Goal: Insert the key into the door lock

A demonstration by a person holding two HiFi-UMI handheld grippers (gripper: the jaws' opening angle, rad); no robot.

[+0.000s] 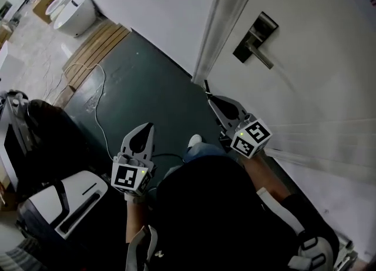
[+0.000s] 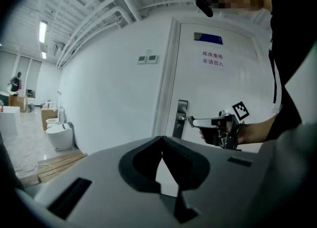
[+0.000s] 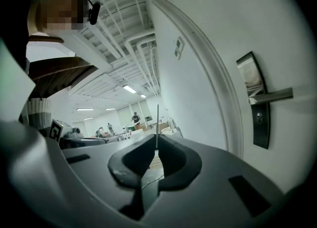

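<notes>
The right gripper (image 1: 212,100) has its jaws pressed together on the key (image 3: 157,123). The key's thin blade stands out past the jaw tips and shows edge-on in the right gripper view. The key is not in the door lock (image 3: 257,104). In that view the dark lock plate sits off to the right of the blade, with the lever handle (image 3: 271,95) across it and the keyhole (image 3: 259,118) just below the handle. From the head view the key tip is close to the white door (image 1: 317,87), near its left edge, and apart from the lock plate, which lies farther off to the right.

The left gripper (image 1: 148,129) is held lower and to the left, over the dark green mat (image 1: 147,82). Its jaw tips are closed against each other with nothing between them. The cube on each gripper carries black-and-white square markers.

The left gripper view shows writing on the door. A small sign (image 2: 213,58) in red Chinese characters appears to read "库房重地 / 非请勿入". Above it is a blue plate (image 2: 208,37) whose print is too small to read. Two wall switches (image 2: 147,59) are mounted to the left of the door frame.

On the far left a white toilet (image 1: 73,11) stands beyond a wooden pallet (image 1: 94,49). A white cable (image 1: 100,96) trails from the pallet across the mat.
</notes>
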